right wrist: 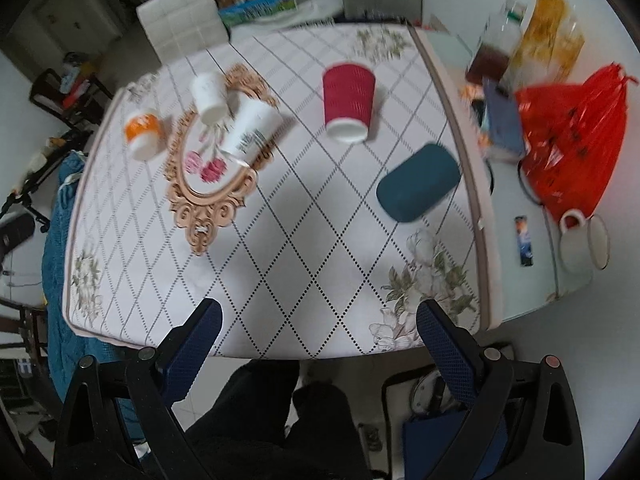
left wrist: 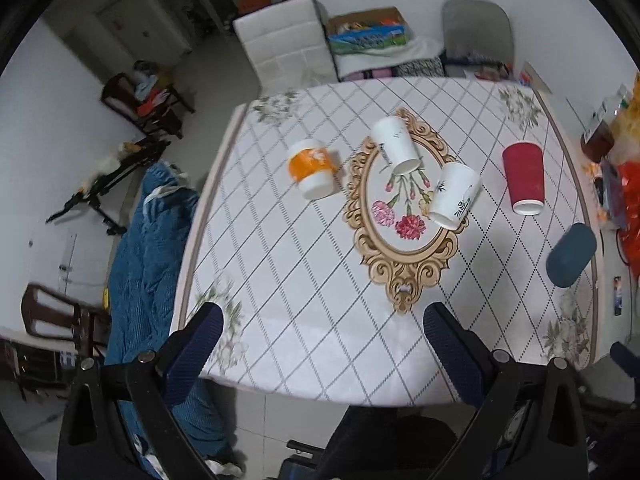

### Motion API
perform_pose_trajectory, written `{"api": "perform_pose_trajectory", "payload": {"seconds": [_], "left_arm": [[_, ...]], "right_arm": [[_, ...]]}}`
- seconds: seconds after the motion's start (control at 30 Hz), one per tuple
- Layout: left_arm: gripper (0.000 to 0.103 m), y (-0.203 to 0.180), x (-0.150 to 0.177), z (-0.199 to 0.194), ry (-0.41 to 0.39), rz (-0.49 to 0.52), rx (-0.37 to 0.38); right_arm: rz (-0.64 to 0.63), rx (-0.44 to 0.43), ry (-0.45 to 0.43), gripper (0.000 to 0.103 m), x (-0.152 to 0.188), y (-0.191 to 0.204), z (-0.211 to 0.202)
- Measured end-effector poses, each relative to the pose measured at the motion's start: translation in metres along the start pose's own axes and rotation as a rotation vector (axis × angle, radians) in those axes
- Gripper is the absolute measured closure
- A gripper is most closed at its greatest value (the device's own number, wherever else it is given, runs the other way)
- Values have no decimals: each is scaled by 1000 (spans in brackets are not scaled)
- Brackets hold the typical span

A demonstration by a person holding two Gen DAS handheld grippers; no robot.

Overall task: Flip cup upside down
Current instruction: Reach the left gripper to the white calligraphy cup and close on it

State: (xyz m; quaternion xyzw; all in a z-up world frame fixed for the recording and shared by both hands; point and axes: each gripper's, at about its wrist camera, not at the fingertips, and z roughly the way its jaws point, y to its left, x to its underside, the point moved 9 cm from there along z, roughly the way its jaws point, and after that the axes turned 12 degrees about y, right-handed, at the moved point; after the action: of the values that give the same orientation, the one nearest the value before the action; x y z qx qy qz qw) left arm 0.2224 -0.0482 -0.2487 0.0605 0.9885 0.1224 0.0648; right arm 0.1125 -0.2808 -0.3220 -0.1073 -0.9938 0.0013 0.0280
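Several cups stand rim-down on the patterned tablecloth (left wrist: 300,280): an orange-and-white cup (left wrist: 311,168), a plain white cup (left wrist: 396,146), a white cup with dark print (left wrist: 454,196), and a red ribbed cup (left wrist: 524,178). They also show in the right wrist view: orange (right wrist: 142,134), white (right wrist: 210,96), printed (right wrist: 250,132), red (right wrist: 349,102). My left gripper (left wrist: 324,320) is open and empty, above the table's near edge. My right gripper (right wrist: 318,316) is open and empty, also above the near edge.
A dark teal case (left wrist: 570,256) lies at the table's right side, also in the right wrist view (right wrist: 418,182). A red plastic bag (right wrist: 572,136), a jar (right wrist: 494,52) and a white mug (right wrist: 578,244) sit right of the cloth. Chairs (left wrist: 284,40) stand behind; a blue blanket (left wrist: 148,264) hangs left.
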Motion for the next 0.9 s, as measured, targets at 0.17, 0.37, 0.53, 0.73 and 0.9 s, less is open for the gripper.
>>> {"api": "perform_pose_trajectory", "payload": {"seconds": [0.17,0.37,0.53,0.73,0.9], "left_arm": [[0,-28,-44,29,28,113,0],[0,-68,-92,74,92,261,-15],[0,-102,-120,104,138,361,13],[0,-143,-143,142,206,486,23],[0,-172,-149,166,246,583,25]], "right_arm": [[51,1,92,3,-16,0,43],[123,16,191,3,-28,-11,84],[182,31,250,3,-40,-23,115],[238,52,295,3,-54,-32,142],[256,64,317,3,-67,-30,154]]}}
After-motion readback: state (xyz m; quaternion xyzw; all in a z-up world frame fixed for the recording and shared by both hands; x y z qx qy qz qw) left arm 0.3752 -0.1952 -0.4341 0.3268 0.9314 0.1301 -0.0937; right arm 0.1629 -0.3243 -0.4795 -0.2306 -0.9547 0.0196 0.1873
